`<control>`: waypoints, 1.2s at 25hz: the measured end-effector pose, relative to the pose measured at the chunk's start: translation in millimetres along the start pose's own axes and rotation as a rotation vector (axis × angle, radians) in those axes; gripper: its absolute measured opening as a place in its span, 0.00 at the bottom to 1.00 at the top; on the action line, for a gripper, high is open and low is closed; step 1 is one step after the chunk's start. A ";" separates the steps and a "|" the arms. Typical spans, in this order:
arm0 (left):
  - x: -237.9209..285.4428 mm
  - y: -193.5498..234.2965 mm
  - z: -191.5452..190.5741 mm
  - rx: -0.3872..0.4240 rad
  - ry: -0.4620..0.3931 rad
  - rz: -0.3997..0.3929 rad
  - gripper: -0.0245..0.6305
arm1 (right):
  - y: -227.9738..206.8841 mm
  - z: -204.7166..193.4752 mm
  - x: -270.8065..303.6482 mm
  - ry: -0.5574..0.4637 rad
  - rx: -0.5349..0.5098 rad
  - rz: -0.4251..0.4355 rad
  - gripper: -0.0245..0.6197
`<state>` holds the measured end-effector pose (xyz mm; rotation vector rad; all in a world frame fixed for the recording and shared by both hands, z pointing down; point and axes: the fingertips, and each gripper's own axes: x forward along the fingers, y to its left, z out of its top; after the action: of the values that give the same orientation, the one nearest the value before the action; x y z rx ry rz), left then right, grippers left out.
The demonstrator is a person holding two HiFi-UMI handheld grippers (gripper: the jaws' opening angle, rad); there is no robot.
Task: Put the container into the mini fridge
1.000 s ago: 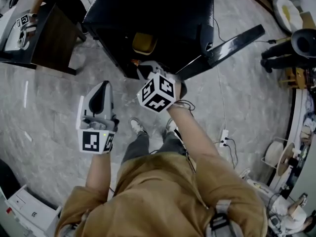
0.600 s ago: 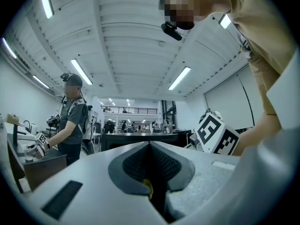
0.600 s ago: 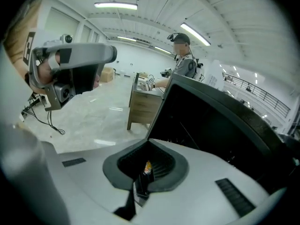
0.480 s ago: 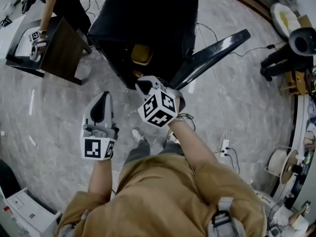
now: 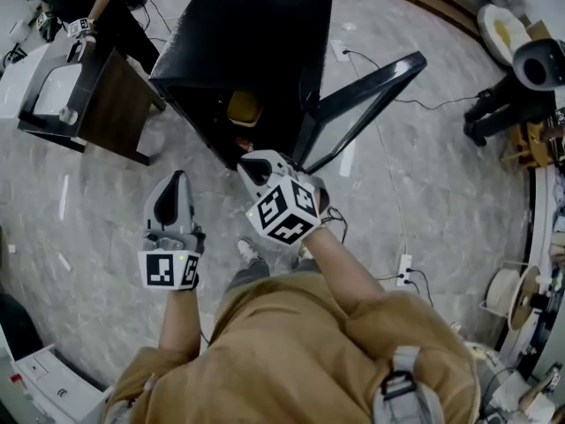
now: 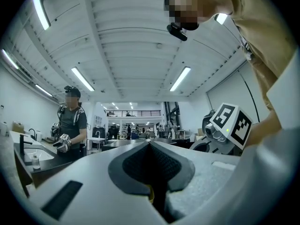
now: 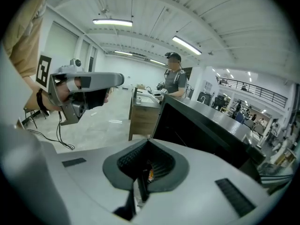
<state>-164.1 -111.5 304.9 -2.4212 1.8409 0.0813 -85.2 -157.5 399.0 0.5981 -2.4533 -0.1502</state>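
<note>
The yellow container (image 5: 244, 107) sat inside the mini fridge (image 5: 256, 34), whose door (image 5: 366, 95) stood open. In front of the fridge, the left hand-held gripper (image 5: 175, 182) was clenched and empty; the right hand-held gripper (image 5: 253, 162), nearer the opening, was clenched and empty too.

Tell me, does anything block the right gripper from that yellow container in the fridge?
Nothing visible does. The door of the mini fridge stands open, and the yellow container sits inside, ahead of the right gripper.
</note>
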 end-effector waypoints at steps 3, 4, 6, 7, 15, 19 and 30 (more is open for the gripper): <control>1.8 -8.9 9.5 0.011 -0.009 -0.006 0.04 | -3.6 7.5 -14.5 -0.031 0.009 -0.003 0.04; 2.0 -10.8 12.6 0.013 -0.013 -0.007 0.04 | -4.1 9.9 -18.7 -0.042 0.013 -0.002 0.04; 2.7 -13.3 19.1 0.021 -0.021 -0.004 0.04 | -4.5 15.1 -26.5 -0.062 0.022 0.002 0.04; 3.1 -14.1 22.5 0.026 -0.024 -0.003 0.04 | -4.2 17.7 -30.1 -0.070 0.027 0.005 0.04; -2.5 -14.7 49.2 0.041 -0.055 0.013 0.04 | -5.2 45.0 -63.0 -0.167 0.053 0.025 0.04; -3.0 -14.8 59.1 0.026 -0.072 0.017 0.04 | -9.3 56.0 -82.1 -0.211 0.063 0.029 0.04; -6.5 -21.4 93.5 0.023 -0.132 -0.009 0.04 | -22.8 86.2 -129.3 -0.323 0.053 0.006 0.04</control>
<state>-143.6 -89.3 213.6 -2.3476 1.7645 0.2126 -34.0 -122.1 254.8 0.6304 -2.7779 -0.1926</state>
